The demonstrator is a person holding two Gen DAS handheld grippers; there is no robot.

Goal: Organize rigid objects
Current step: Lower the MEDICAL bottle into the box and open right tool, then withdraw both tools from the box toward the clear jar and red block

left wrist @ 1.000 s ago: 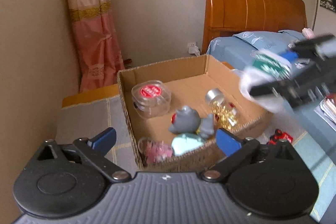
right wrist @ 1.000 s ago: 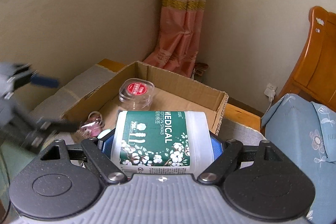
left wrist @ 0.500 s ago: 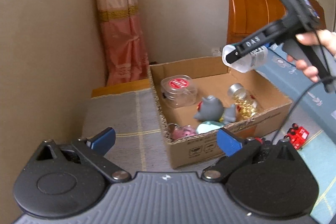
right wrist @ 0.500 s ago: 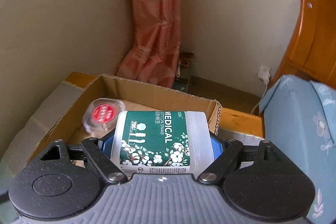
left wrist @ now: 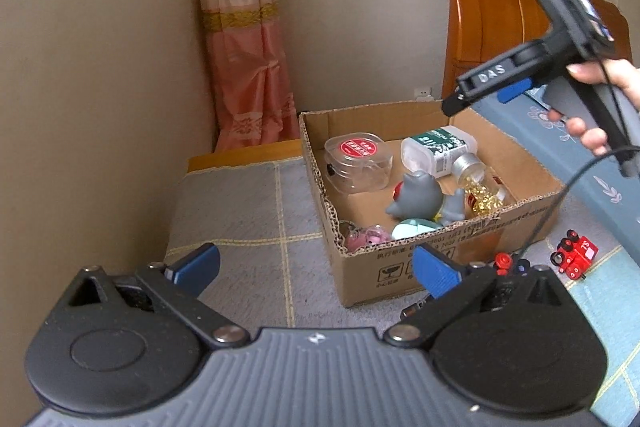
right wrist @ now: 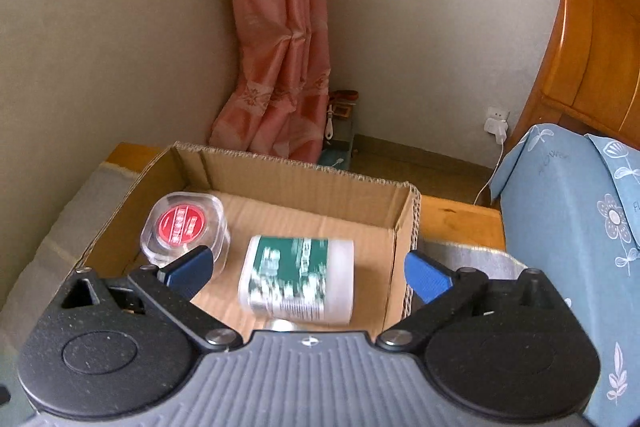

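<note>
One open brown cardboard box (left wrist: pixel 432 259) holds one white green-labelled cotton swab bottle (right wrist: pixel 298 279), lying released near the far right wall, beside one clear red-lidded tub (right wrist: pixel 186 229). Right gripper (right wrist: pixel 304 273) fingers are opening, empty above it. Left gripper (left wrist: pixel 316 267) fingers spread, empty, over the grey checked mat (left wrist: pixel 248 211).

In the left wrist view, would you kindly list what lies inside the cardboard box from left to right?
Clear tub with red lid → grey cat figure → cotton swab bottle → jar of gold beads.
</note>
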